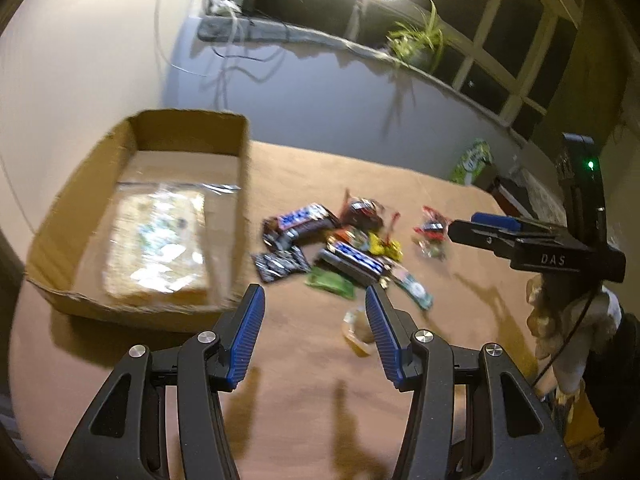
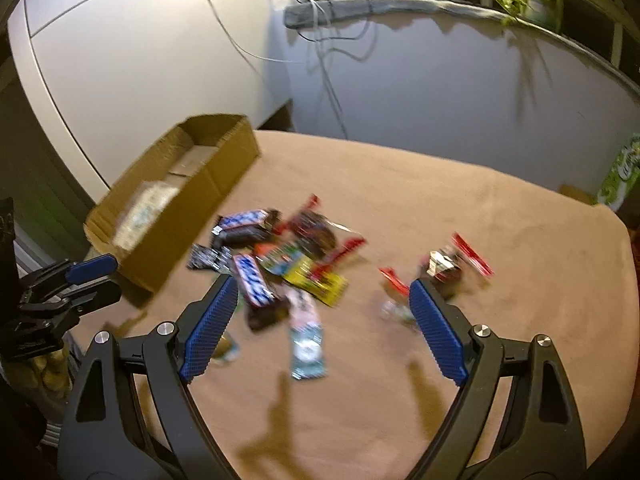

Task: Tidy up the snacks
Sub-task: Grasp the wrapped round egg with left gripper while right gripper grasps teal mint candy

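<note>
Cardboard box [image 1: 136,216] holds one pack | both grippers released, empty | risk: right gripper [image 2: 322,320] over overlapping snack pile [image 2: 276,256] pinches two wrappers.

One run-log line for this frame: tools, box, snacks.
left tool: open, empty | right tool: open, empty, above snack pile | cardboard box: one clear-wrapped pack inside | remaining snacks loose on table

The letters "DAS" stand in pale print on the black body of the right gripper [image 1: 460,227], at three o'clock in the left wrist view. The lettering on the snack wrappers [image 1: 340,248] is too blurred to read.
</note>
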Motion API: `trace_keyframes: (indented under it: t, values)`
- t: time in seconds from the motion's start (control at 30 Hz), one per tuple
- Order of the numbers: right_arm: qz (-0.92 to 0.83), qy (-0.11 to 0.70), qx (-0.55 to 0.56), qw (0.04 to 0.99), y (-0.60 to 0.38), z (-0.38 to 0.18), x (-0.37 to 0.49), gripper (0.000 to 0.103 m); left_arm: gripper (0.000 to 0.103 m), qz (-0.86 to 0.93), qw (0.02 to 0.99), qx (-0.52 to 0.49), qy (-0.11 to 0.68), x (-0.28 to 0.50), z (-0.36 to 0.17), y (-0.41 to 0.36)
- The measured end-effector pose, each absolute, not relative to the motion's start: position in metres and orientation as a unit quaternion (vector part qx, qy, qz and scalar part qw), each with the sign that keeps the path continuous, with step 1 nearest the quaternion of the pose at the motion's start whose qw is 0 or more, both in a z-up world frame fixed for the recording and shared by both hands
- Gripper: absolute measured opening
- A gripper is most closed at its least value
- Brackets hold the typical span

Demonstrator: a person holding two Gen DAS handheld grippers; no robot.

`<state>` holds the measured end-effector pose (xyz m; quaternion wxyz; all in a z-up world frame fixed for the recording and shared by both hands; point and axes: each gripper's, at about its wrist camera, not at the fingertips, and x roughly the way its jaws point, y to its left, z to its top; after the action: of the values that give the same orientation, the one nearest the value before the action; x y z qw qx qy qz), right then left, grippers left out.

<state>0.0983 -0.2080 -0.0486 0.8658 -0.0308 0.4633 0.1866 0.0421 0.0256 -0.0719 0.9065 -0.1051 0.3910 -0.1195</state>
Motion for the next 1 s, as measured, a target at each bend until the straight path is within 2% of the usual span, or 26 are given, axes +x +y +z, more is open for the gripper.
trace_keyframes:
  t: [0.17, 0.23, 0.3, 0.43, 0.5, 0.83, 1.0]
  values:
    - [0.186, 0.473, -0.043, 0.86, -0.217, -0.063, 0.091, 0.09, 0.052, -0.137, 0.897, -0.085, 0.41, 0.048, -0.085, 0.004]
    - [0.19, 0.477, -0.05, 0.857, -0.216, -0.069, 0.087, 0.086, 0.045, -0.145, 0.894, -0.077, 0.416, 0.048, -0.089, -0.004]
    - [0.199, 0.484, -0.06, 0.85, -0.212, -0.076, 0.085, 0.077, 0.038, -0.152, 0.89, -0.068, 0.423, 0.05, -0.094, -0.011]
    - [0.215, 0.498, -0.082, 0.836, -0.2, -0.091, 0.08, 0.063, 0.027, -0.158, 0.884, -0.052, 0.437, 0.057, -0.104, -0.021]
    - [0.221, 0.504, -0.088, 0.83, -0.195, -0.098, 0.079, 0.056, 0.026, -0.16, 0.881, -0.044, 0.442, 0.059, -0.108, -0.025]
    - [0.228, 0.514, -0.096, 0.821, -0.182, -0.11, 0.082, 0.054, 0.026, -0.162, 0.88, -0.006, 0.446, 0.065, -0.114, -0.04]
    - [0.236, 0.522, -0.094, 0.814, -0.176, -0.114, 0.083, 0.048, 0.028, -0.165, 0.88, 0.001, 0.445, 0.064, -0.116, -0.042]
